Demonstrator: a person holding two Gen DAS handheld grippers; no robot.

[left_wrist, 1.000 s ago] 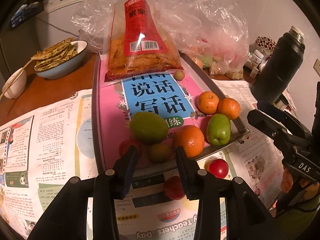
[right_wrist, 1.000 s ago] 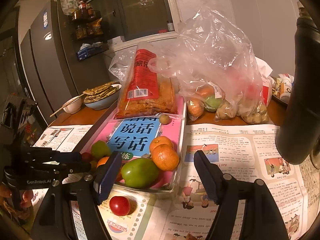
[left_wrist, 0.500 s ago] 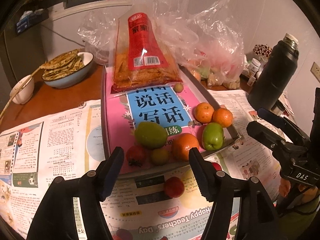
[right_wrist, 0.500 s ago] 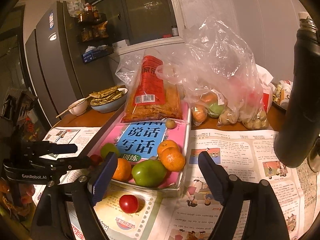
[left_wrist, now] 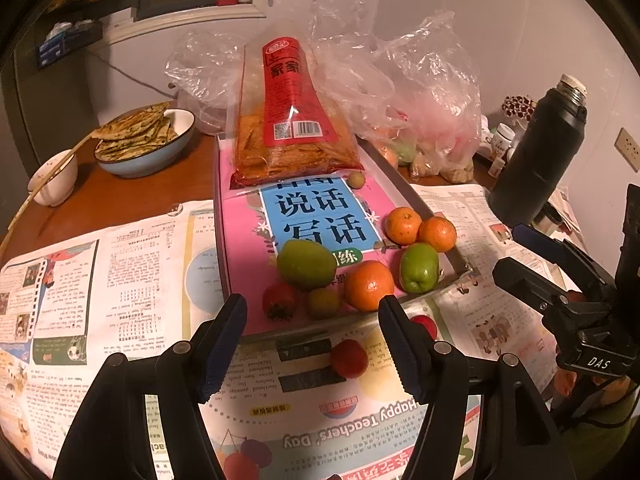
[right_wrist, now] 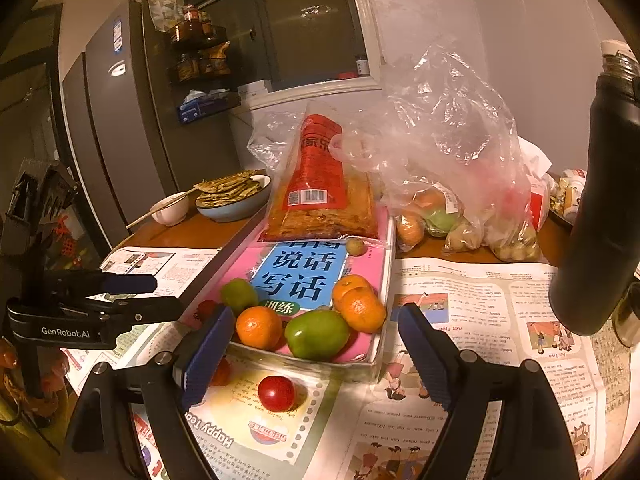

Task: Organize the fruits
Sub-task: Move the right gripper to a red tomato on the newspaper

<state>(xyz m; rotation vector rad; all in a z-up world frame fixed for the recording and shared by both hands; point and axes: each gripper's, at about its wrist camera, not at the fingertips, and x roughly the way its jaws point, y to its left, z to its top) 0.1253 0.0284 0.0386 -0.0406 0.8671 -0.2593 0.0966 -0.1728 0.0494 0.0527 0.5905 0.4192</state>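
In the left wrist view, a red tomato [left_wrist: 425, 325] on the newspaper [left_wrist: 132, 264] is mostly hidden behind the right finger of the left tongs [left_wrist: 312, 344]. The right wrist view shows another tomato [right_wrist: 221, 371] largely covered by the left finger of the right tongs [right_wrist: 308, 352], and 1 more [right_wrist: 206, 309] in the tray [right_wrist: 382, 364] peeks out behind that finger. Fruit inside the plastic bags [right_wrist: 452, 184] is blurred by the film, so the kinds are hard to tell. The black flask [right_wrist: 600, 208] is cut off by the right edge. The red snack bag [left_wrist: 292, 120] covers the tray's far end. Small jars [left_wrist: 502, 140] beside the flask are too small to read.
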